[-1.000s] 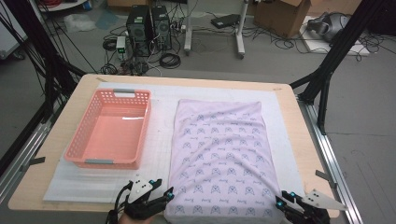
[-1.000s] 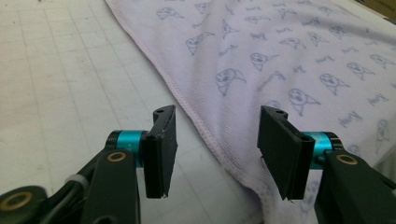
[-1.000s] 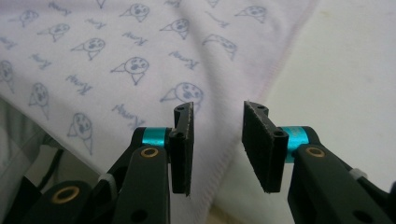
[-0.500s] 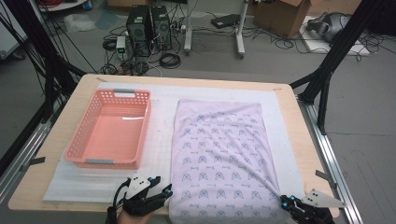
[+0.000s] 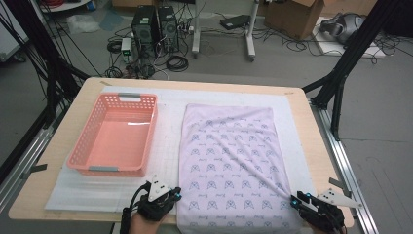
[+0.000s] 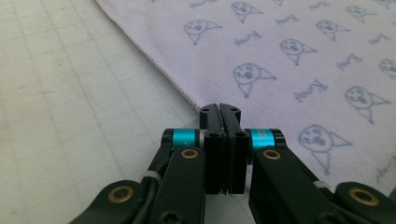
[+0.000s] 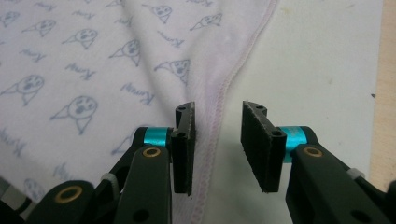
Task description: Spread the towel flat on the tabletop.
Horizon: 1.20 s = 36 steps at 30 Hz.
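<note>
A lilac towel (image 5: 229, 156) printed with small blue faces lies spread on a white mat (image 5: 165, 146). My left gripper (image 5: 174, 193) sits at the towel's near-left corner, just off its left edge. In the left gripper view its jaws (image 6: 219, 109) are pressed shut right at the hem of the towel (image 6: 289, 56), with nothing seen between them. My right gripper (image 5: 298, 199) is at the near-right corner. It stands open (image 7: 217, 112), and the towel's stitched hem (image 7: 219, 93) runs between the two jaws. A raised crease in the towel (image 7: 93, 60) leads toward it.
A pink plastic basket (image 5: 78, 161), with nothing in it, stands on the mat left of the towel. Bare wooden table (image 5: 311, 141) runs along the right side, close to my right gripper. Black frame legs, computers and cables are on the floor beyond the far edge.
Both grippers have edged slightly forward toward the towel's near corners. The diagonal crease running to the near-right corner has grown sharper.
</note>
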Available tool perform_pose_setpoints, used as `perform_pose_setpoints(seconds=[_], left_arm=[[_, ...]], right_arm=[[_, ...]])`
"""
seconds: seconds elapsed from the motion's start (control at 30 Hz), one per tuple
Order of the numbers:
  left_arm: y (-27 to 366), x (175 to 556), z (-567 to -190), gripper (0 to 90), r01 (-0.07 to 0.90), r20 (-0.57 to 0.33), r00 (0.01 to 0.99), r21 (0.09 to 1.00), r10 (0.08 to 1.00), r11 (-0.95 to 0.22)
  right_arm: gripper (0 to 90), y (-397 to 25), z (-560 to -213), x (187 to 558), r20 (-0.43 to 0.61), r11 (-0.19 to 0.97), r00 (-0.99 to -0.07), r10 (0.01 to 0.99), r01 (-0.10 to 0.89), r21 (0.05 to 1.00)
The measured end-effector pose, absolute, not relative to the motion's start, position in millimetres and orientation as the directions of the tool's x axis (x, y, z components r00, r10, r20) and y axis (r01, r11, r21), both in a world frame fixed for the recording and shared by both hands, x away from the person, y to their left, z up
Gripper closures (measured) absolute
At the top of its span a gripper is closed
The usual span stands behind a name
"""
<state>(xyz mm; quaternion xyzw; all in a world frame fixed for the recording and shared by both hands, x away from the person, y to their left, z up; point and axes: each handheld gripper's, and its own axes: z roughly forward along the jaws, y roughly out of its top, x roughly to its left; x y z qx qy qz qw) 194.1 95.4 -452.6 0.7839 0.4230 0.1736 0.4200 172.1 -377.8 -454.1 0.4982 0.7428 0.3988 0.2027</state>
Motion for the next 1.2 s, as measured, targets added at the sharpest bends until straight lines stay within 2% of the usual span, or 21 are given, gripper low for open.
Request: perform_pose_setpoints(seconds=[0.2,0.33,0.37,0.4,0.47,0.53,0.57,0.77,0.9,1.0,1.1,1.2], left_arm=[[116,187,-447,88.6,0.521,-0.089,0.568,0.808,0.818,-0.274],[118,189,-444,86.9,0.512,-0.112,0.594,0.817,0.797,-0.267],[116,190,-444,81.9,0.51,-0.118,0.599,0.819,0.792,-0.264],[115,192,-444,73.3,0.513,-0.132,0.606,0.819,0.785,-0.258],[111,196,-444,63.6,0.493,-0.138,0.62,0.834,0.773,-0.247],[108,201,-443,57.6,0.472,-0.137,0.631,0.849,0.763,-0.237],[108,205,-442,53.9,0.462,-0.14,0.635,0.857,0.76,-0.228],[107,228,-436,40.8,0.423,-0.15,0.636,0.888,0.757,-0.179],[104,242,-433,34.2,0.405,-0.149,0.636,0.9,0.758,-0.163],[101,252,-431,28.7,0.406,-0.153,0.638,0.9,0.755,-0.161],[97,257,-428,21.5,0.396,-0.154,0.652,0.905,0.743,-0.159],[95,259,-425,20.6,0.372,-0.152,0.68,0.914,0.717,-0.16]], right_arm=[[65.4,-379,-446,183,0.106,0.165,-0.417,0.903,0.564,0.809],[65.2,-378,-446,193,0.126,0.149,-0.412,0.902,0.573,0.806],[65.0,-376,-447,197,0.126,0.155,-0.416,0.901,0.577,0.802],[65.0,-374,-448,200,0.124,0.16,-0.419,0.899,0.579,0.799],[66.5,-368,-451,206,0.111,0.183,-0.427,0.898,0.59,0.786],[77.2,-365,-452,209,0.086,0.203,-0.417,0.905,0.6,0.774],[88.1,-367,-450,211,0.087,0.212,-0.422,0.902,0.612,0.762],[88.1,-377,-446,208,0.041,0.247,-0.409,0.912,0.625,0.74],[77.2,-379,-443,207,0.042,0.255,-0.43,0.902,0.609,0.751],[61.7,-380,-436,207,0.06,0.219,-0.421,0.905,0.582,0.783],[50.9,-379,-430,208,0.072,0.19,-0.414,0.907,0.557,0.809],[40.3,-376,-426,207,0.072,0.19,-0.443,0.894,0.518,0.834]])
